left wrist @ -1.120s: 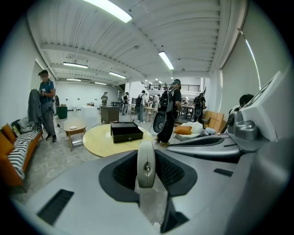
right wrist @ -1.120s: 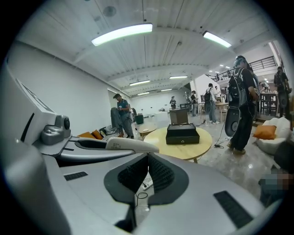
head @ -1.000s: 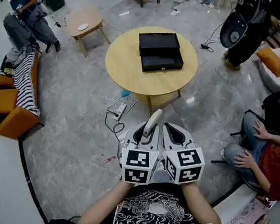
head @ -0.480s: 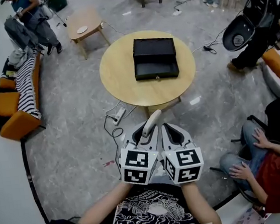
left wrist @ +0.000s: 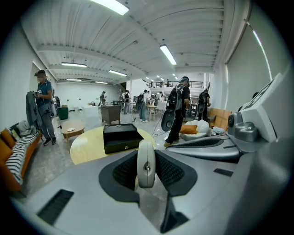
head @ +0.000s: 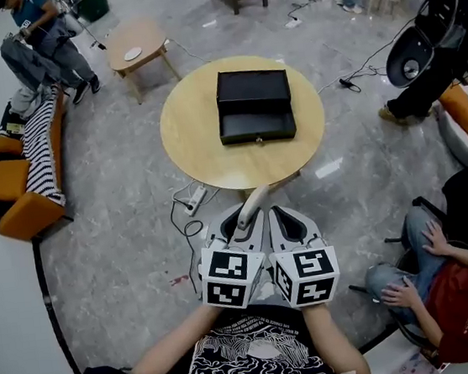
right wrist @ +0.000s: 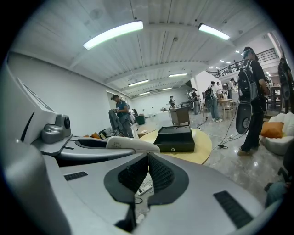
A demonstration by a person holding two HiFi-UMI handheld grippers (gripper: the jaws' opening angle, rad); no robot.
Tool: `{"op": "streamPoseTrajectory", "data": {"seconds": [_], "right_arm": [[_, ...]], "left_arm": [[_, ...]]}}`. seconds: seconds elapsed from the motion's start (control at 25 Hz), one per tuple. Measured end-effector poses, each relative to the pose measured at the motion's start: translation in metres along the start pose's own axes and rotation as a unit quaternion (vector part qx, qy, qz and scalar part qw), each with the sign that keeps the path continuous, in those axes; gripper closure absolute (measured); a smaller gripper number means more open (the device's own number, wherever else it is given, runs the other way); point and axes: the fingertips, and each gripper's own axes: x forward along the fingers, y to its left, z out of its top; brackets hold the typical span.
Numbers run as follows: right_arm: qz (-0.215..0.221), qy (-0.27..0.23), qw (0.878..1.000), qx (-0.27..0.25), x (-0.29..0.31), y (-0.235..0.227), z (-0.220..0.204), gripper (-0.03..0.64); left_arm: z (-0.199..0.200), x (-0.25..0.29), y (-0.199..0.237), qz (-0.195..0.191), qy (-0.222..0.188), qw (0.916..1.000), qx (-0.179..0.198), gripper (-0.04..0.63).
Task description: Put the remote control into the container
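Observation:
A white remote control (head: 253, 205) sticks up and forward from my left gripper (head: 242, 221), which is shut on it. In the left gripper view the remote (left wrist: 146, 158) stands edge-on between the dark pads. My right gripper (head: 278, 214) is held close beside the left one; its jaws (right wrist: 147, 158) are shut with nothing between them. Both grippers hang over the floor, short of the table. The black container (head: 254, 105) lies on the round wooden table (head: 194, 136) ahead, its front drawer pulled open. The container also shows in the gripper views (left wrist: 120, 137) (right wrist: 175, 138).
A power strip with cables (head: 192, 201) lies on the floor by the table's near leg. A person sits at the right (head: 449, 282). A small side table (head: 138, 41), an orange sofa (head: 14, 188) and a standing person (head: 34, 41) are at the left. A stroller (head: 423, 40) stands far right.
The round table and container have drifted left and slightly nearer in the head view as the person walks. Both grippers keep their pose, the remote still held.

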Motion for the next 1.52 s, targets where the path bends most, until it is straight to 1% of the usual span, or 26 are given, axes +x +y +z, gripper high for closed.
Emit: {"op": "streamPoseTrajectory", "data": {"seconds": [0.4,0.52,0.72,1.04,1.24,1.4,1.52], "right_arm": [[-0.019,0.007,1.0,-0.001,0.061,-0.014,0.02,0.594],[-0.026,0.007,1.0,-0.003,0.087,-0.016,0.03,0.594],[-0.041,0.013,0.999,-0.002,0.127,-0.006,0.046,0.594],[-0.08,0.018,0.997,0.008,0.181,0.012,0.072,0.594],[-0.109,0.018,0.994,0.008,0.21,0.021,0.082,0.594],[-0.128,0.014,0.992,0.008,0.233,0.036,0.091,0.594],[-0.14,0.011,0.99,0.015,0.241,0.041,0.095,0.594]], "left_arm": [[0.017,0.047,0.046,-0.018,-0.001,0.9998,-0.003,0.486],[0.024,0.064,0.067,-0.026,-0.003,0.9997,-0.001,0.486],[0.037,0.082,0.107,-0.042,0.0,0.9991,-0.001,0.486],[0.055,0.103,0.166,-0.082,0.006,0.9966,0.006,0.486],[0.061,0.114,0.196,-0.11,0.005,0.9938,0.012,0.486],[0.066,0.117,0.226,-0.13,0.001,0.9913,0.018,0.486],[0.068,0.119,0.237,-0.145,0.0,0.9892,0.023,0.486]]}}
